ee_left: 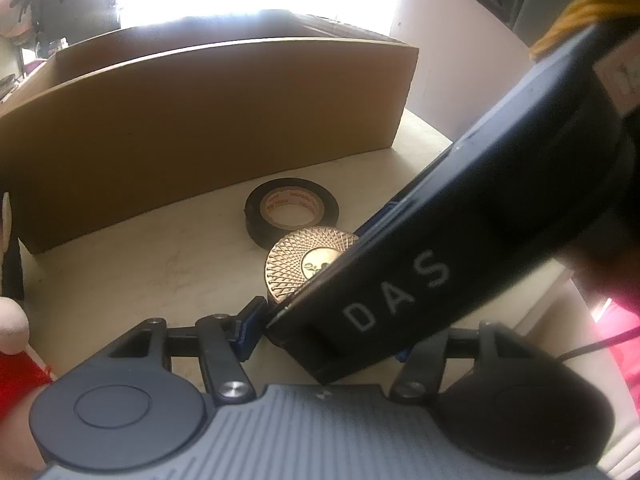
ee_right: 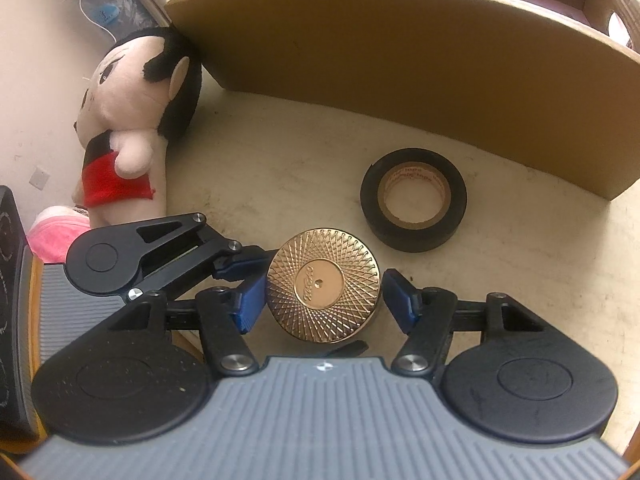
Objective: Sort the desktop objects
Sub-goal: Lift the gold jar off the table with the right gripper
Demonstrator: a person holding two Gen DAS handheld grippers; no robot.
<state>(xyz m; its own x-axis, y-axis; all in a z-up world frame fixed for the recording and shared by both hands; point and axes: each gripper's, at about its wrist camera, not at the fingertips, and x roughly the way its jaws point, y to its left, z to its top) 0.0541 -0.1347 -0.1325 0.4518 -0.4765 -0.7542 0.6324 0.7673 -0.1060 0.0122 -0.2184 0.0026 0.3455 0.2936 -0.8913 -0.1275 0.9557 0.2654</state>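
A round gold tin (ee_right: 323, 285) with a patterned lid stands on the pale table. My right gripper (ee_right: 325, 300) is open, with its blue pads on either side of the tin, the left pad near its edge and the right pad a little apart. A black tape roll (ee_right: 413, 199) lies flat just beyond it. My left gripper (ee_left: 324, 332) is open and empty; the right gripper's black body (ee_left: 460, 248) crosses its view and covers part of the gold tin (ee_left: 296, 264). The tape roll (ee_left: 292, 212) lies behind the tin.
A cardboard box (ee_right: 400, 60) with a curved front wall stands at the back of the table (ee_right: 280, 180); it also shows in the left wrist view (ee_left: 200, 128). A plush doll (ee_right: 128, 128) in red clothes stands at the left. My left gripper's arm (ee_right: 152, 252) shows left of the tin.
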